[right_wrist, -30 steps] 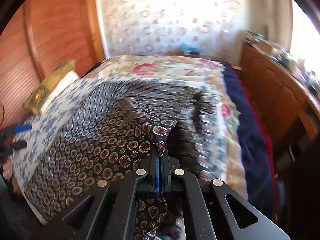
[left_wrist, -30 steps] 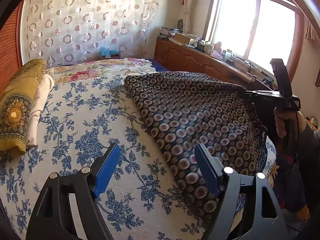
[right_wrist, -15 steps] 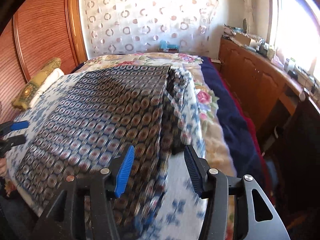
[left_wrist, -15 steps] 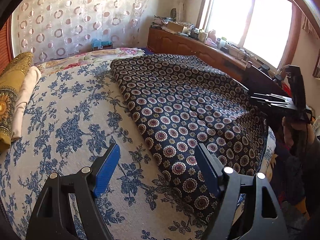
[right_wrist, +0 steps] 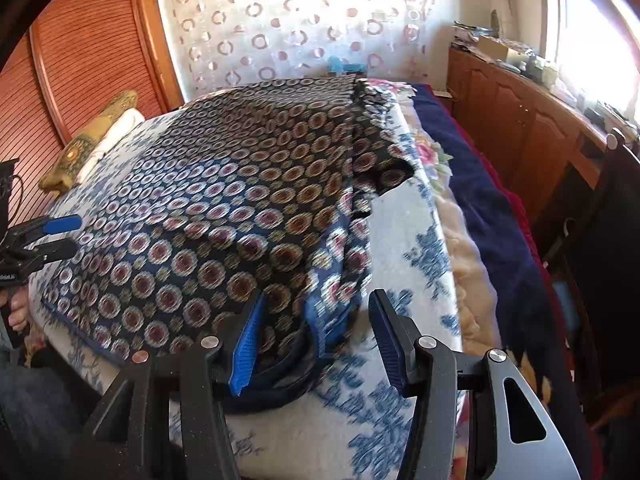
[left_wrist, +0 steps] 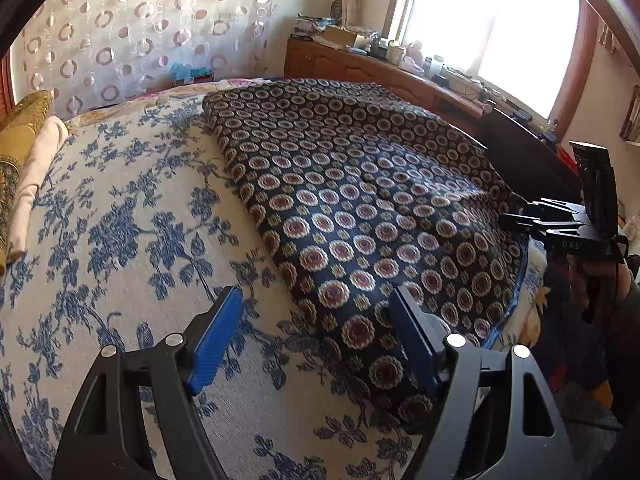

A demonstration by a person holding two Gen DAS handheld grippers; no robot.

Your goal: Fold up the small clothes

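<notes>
A dark navy garment with round red-and-cream medallions lies spread flat on the blue-floral bed sheet. My left gripper hovers low over the garment's near left corner. Its jaws are closing, the cloth's edge runs below the gap, and the pads touch nothing. My right gripper is open over the near right corner of the garment, whose navy hem lies loose between the fingers. Each gripper also shows in the other's view: the right gripper and the left gripper.
A gold pillow and a cream pillow lie at the head of the bed. A wooden cabinet with clutter runs under the window. A navy blanket lies along the bed's right side. A hand holds the right gripper.
The right gripper opened and let go of the garment corner, and the cloth settled flat on the bed. Both grippers came lower and closer to the garment's near edge.
</notes>
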